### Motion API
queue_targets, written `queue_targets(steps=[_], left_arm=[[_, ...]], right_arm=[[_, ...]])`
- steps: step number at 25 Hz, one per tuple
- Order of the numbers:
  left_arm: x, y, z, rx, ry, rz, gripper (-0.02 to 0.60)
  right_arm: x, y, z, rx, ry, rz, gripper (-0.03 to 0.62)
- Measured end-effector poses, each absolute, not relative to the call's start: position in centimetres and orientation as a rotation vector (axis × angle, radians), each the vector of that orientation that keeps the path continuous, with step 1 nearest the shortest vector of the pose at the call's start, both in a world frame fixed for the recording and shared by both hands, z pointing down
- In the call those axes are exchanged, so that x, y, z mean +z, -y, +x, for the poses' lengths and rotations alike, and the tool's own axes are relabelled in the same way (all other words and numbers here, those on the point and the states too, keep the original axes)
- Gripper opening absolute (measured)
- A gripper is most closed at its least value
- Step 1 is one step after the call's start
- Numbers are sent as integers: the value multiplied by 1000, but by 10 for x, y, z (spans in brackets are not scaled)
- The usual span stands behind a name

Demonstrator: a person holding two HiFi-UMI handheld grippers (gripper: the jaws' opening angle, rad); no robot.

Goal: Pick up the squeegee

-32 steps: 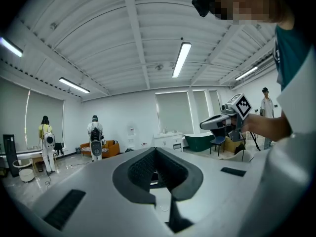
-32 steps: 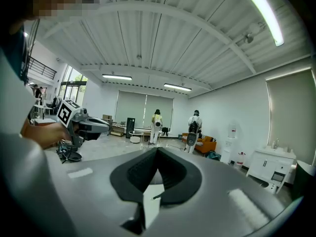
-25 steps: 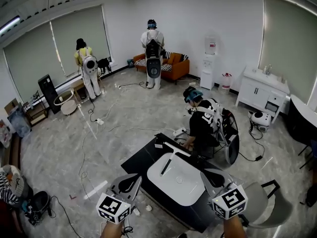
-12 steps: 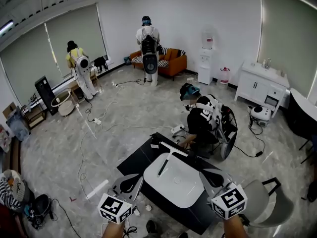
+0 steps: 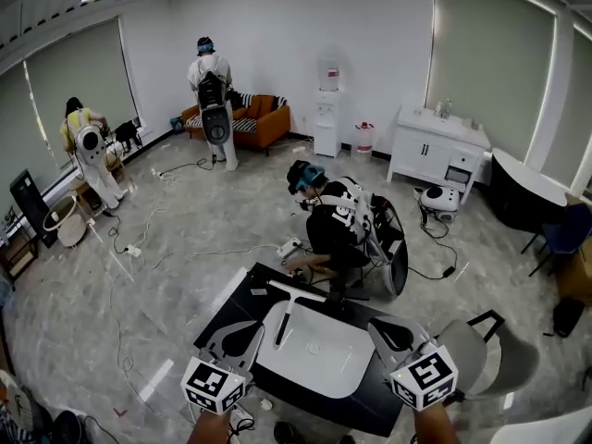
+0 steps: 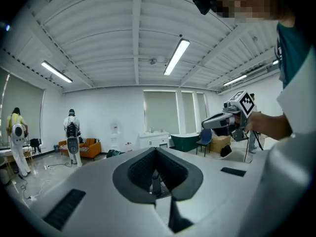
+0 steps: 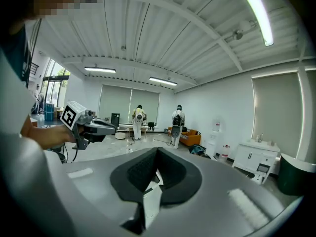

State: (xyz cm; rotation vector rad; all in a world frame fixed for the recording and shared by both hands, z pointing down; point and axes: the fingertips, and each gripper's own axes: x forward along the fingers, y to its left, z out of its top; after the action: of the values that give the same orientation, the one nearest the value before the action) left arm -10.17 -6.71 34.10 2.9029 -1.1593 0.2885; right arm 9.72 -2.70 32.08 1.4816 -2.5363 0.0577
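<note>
Big grey-floored room, with a few people in white gear off by the far wall and one person in black [image 5: 335, 234] crouched right behind our surface. That's a black countertop [image 5: 229, 305] with a white oval basin [image 5: 324, 359] set in it. The squeegee [image 5: 286, 311], a T-shaped thing with a white blade bar and a dark handle, lies across the basin's far left edge. Its blade end is toward the crouching person and its handle points back at us.

We're holding the left gripper [image 5: 247, 330] and the right gripper [image 5: 385, 326] up over the near edge, well apart from it. Both gripper views show the jaws together with nothing between them.

So we'd say we're at the very start, approach not begun. The next move probably calls for opening one pair of jaws (the left looks nearer), dropping down over the handle and lining up across it before closing.
</note>
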Motion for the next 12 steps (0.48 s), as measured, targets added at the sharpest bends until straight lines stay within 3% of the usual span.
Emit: queue_targets(steps=[12], left_arm=[[366,135,-156,272,962,2944,6]], right_arm=[[325,70,39,63,2437,1619,9]])
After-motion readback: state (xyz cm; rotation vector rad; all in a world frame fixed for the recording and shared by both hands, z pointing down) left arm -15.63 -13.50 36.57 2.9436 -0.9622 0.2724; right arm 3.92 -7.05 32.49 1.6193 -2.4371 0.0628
